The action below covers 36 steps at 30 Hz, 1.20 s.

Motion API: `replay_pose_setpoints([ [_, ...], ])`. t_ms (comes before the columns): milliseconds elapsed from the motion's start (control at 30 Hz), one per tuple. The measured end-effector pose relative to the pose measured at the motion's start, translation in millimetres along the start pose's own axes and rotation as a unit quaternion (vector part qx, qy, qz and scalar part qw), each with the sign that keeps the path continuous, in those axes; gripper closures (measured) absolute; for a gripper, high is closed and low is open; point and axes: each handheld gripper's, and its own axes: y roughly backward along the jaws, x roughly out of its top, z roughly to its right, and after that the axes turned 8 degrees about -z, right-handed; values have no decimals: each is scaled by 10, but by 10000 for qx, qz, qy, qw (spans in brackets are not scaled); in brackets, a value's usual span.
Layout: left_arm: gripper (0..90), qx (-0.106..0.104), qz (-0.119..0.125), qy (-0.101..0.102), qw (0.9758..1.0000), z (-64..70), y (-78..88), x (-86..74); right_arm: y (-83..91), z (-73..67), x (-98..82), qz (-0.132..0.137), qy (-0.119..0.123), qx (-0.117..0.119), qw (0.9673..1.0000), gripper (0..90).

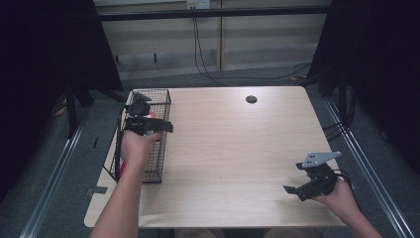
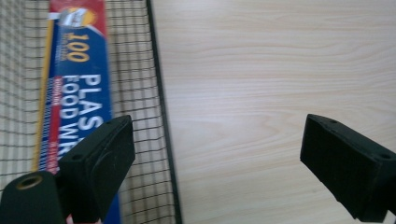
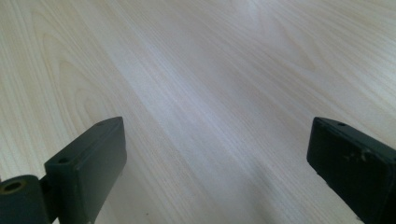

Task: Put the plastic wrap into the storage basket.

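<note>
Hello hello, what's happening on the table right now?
Left gripper open above wire basket. Plastic food wrap box lying inside the basket. Right gripper open, near table's corner. Nothing between fingers.

Pale wood-grain table (image 1: 233, 148); at its left edge a black wire-mesh basket (image 2: 161, 116) holds a blue plastic food wrap box (image 2: 81, 98) with white lettering, a yellow "100" and red trim.
</note>
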Motion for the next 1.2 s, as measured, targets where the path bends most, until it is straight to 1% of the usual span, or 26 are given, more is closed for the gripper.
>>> replay_pose_setpoints([
  [200,92,-109,26,-171,9998,159,-32,-6,3,-3,-2,-1,-11,15,10000,48],
  [300,83,-156,12,-191,9997,217,-60,-7,2,-2,-1,4,6,15,10000,48],
  [333,79,-167,4,-228,9996,235,-71,-8,1,-2,-2,23,-6,62,10000,48],
  [367,79,-184,31,-221,9996,252,-81,-10,2,-1,-2,18,11,55,10000,48],
  [467,76,-246,19,-293,9993,311,-110,-19,3,0,-2,24,11,54,10000,48],
  [533,74,-269,7,-360,9990,350,-129,-24,2,0,-2,21,2,56,10000,48],
  [567,74,-313,17,-375,9988,371,-138,-26,3,-4,-1,0,-5,12,10000,49],
  [600,73,-346,57,-379,9987,396,-147,-29,1,-2,-1,10,13,29,10000,49],
  [700,72,-415,43,-444,9981,459,-177,-35,0,-5,-1,-2,-14,28,10000,49],
  [867,71,-437,46,-578,9974,548,-228,-53,4,2,-1,14,-9,29,10000,50],
  [933,71,-447,44,-640,9969,585,-256,-64,8,-2,-2,-8,-52,32,10000,49],
  [967,71,-469,31,-655,9967,595,-263,-68,5,3,-1,18,-10,32,10000,49],
  [1033,72,-525,25,-693,9962,627,-286,-79,7,-1,-2,3,-55,53,10000,49],
  [1100,72,-567,20,-710,9959,661,-312,-90,7,5,-1,29,-26,55,10000,49],
  [1133,72,-592,8,-752,9954,674,-321,-94,7,5,-1,28,-30,53,10000,49],
  [1167,71,-607,36,-735,9954,696,-336,-100,7,5,-1,23,-28,64,10000,49],
  [1200,71,-606,28,-774,9952,708,-346,-104,7,5,-1,14,-14,64,10000,49],
])
